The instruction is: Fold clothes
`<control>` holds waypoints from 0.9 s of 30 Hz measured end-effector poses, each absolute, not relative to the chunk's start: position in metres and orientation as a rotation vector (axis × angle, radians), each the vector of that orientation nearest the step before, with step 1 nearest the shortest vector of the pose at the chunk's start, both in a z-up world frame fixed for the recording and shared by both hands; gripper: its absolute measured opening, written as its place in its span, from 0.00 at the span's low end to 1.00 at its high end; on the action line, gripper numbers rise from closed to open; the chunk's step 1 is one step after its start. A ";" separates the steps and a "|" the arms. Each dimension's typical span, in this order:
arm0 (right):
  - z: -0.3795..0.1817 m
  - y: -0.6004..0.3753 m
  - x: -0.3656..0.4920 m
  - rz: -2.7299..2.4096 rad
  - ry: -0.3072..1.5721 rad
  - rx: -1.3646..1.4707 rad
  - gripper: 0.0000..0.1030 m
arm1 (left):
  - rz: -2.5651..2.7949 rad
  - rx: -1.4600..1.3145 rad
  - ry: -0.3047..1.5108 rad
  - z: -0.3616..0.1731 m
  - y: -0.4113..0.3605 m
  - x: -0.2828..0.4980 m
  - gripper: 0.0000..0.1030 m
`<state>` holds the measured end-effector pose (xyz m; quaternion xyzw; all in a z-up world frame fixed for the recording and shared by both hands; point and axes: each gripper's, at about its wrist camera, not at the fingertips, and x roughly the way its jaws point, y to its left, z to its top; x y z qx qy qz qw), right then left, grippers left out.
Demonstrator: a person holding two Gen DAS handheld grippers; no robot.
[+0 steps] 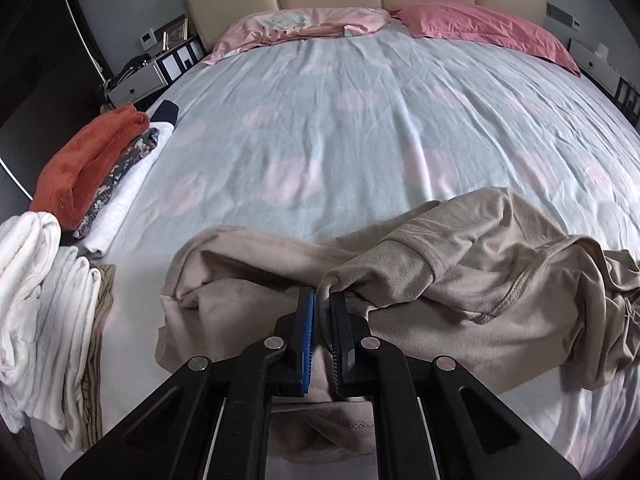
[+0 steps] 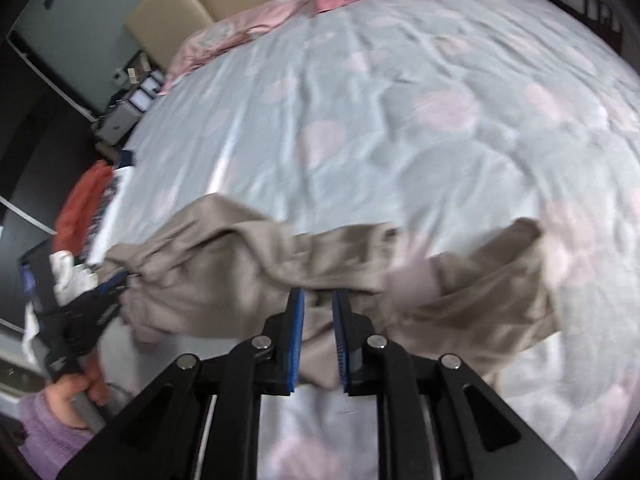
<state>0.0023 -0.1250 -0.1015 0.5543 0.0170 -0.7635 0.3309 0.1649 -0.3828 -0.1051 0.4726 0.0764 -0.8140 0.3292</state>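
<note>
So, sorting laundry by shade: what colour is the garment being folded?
Plain beige garment, clearest in the left wrist view.

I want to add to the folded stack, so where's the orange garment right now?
In the left wrist view, the orange garment lies on the folded pile at the bed's left edge, beside the white folded clothes.
</note>
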 end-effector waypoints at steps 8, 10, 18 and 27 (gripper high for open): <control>-0.109 -0.132 0.000 -1.984 0.178 1.395 0.15 | -2.231 1.219 0.159 -0.093 -0.382 0.172 0.37; -0.109 -0.132 0.001 -1.994 0.225 1.377 0.15 | -2.281 1.190 0.113 -0.082 -0.377 0.176 0.42; -0.105 -0.130 0.001 -2.018 0.369 1.320 0.15 | -2.476 1.296 -0.311 -0.071 -0.338 0.163 0.52; -0.117 -0.103 -0.034 -2.041 0.150 1.482 0.16 | -2.541 1.345 -0.918 -0.097 -0.299 0.155 0.52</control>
